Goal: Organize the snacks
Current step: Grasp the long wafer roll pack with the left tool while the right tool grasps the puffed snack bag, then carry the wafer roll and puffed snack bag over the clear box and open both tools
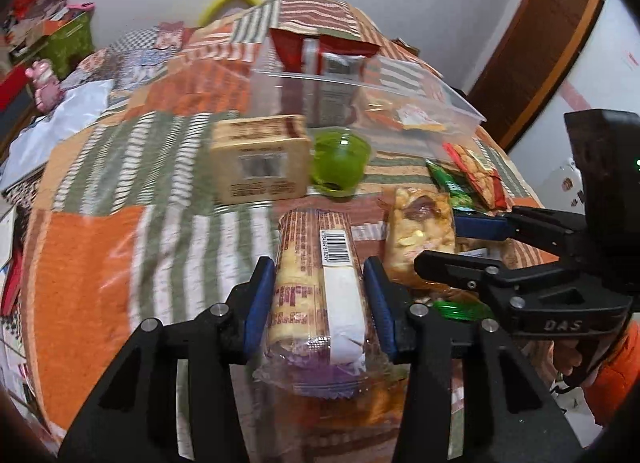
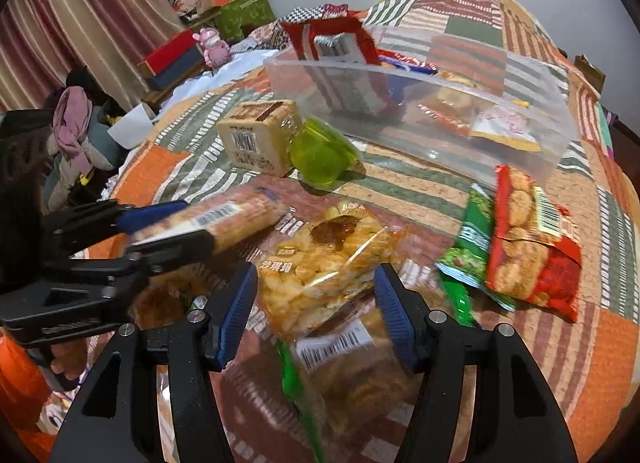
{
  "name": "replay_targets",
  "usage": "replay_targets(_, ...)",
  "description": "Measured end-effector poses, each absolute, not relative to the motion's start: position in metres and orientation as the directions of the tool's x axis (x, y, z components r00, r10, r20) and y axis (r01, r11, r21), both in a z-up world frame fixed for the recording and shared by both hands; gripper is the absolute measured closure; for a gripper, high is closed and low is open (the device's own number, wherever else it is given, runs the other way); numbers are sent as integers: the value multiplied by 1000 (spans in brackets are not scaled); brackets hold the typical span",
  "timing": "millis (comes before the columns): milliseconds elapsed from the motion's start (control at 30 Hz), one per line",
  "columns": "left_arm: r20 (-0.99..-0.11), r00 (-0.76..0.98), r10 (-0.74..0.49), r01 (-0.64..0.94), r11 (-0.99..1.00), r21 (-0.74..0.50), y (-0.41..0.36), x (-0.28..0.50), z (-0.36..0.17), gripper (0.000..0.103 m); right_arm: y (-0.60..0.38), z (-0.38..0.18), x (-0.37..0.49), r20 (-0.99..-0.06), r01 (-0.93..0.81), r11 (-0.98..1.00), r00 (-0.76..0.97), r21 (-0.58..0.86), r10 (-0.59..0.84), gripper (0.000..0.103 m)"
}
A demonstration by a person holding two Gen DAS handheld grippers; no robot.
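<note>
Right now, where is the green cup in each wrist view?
Left wrist: green cup sits centre, just above the claw-held biscuit roll.
Right wrist: green cup sits upper centre.
Shared landmark: the tan box touching its left side.

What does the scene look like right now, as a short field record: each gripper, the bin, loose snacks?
left gripper: shut on cracker roll, barcode up
right gripper: open, jaws either side of clear-wrapped rice cracker pack, pads not pressing
clear bin: on the quilt behind the loose snacks, already holds several packets
beside bin: tan box and green jelly cup, touching
loose at right: red cookie packet overlapping green packet
</note>
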State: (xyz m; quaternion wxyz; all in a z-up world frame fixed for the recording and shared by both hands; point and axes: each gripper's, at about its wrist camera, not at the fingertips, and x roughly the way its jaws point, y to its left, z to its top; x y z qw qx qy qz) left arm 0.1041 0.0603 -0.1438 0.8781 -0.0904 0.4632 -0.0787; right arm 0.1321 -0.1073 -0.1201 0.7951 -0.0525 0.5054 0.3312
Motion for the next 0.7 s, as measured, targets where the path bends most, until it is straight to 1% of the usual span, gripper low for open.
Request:
replay_targets(167, -809, 551, -205, 24, 973, -230, 72, 106, -153, 57, -91, -124, 137, -851, -580, 780, 267, 232, 452, 44)
replay_targets(467, -828, 526, -196, 22, 976, -217, 71, 114, -168, 57, -73, -137, 141, -879, -563, 805, 270, 187, 392, 40)
replay_targets(500, -831, 519, -200, 20, 975, -223, 72, 116, -172, 57, -73, -138, 141, -878, -558, 808, 273, 189, 393, 41)
replay_targets(567, -836, 511, -200, 12, 974, -226, 74, 118, -177, 58, -76, -139, 141, -870, -550, 812, 287, 193, 401, 45)
replay_targets(633, -832, 515, -205, 9, 972, -234, 76, 118, -177, 58, -79, -136, 142, -863, -543, 814, 291, 207, 414, 53)
replay_targets(700, -823, 529, -206, 8, 971, -237, 77, 115, -173, 59, -85, -134, 142, -858, -540, 814, 293, 215, 421, 56)
